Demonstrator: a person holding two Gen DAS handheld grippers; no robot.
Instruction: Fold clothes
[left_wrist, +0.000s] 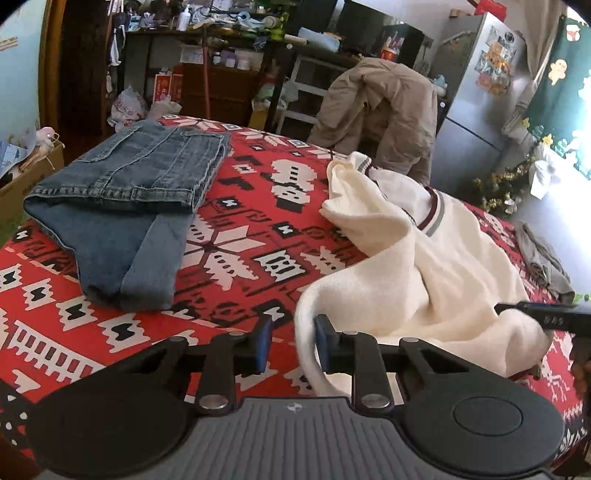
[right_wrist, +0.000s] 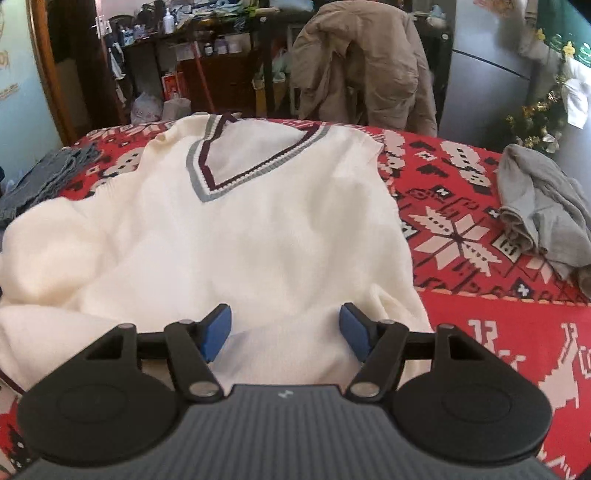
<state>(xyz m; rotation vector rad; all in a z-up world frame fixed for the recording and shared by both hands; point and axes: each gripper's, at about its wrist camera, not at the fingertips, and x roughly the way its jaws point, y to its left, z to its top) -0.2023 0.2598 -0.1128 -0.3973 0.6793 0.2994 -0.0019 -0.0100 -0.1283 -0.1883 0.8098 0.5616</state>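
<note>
The cream V-neck sweater (right_wrist: 229, 236) lies spread over the red patterned blanket (right_wrist: 480, 229), filling the centre of the right wrist view, its maroon-and-grey collar toward the top. Its left sleeve runs out of the frame at the left edge, and its lower hem is hidden behind the right claw (right_wrist: 284, 332). That claw's blue pads stand wide apart over the sweater's lower part; whether they touch the knit cannot be told, and nothing is pinched between them.

In the left wrist view the left claw (left_wrist: 293, 343) sits at lower centre, its pads part-way apart, with a rolled edge of the sweater (left_wrist: 424, 266) curving down between them. The cloth lies against the right pad, while a strip of blanket shows between it and the left pad, so no firm clamp is seen. At the right edge of this view a dark part of the other gripper cuts in, mostly out of frame.

Folded blue jeans (left_wrist: 125, 192) lie at the upper left of the left wrist view. A crumpled grey garment (right_wrist: 543, 206) sits at the right of the right wrist view, partly cut off. A tan jacket (right_wrist: 362, 62) hangs on something behind the blanket; what is underneath it is hidden
</note>
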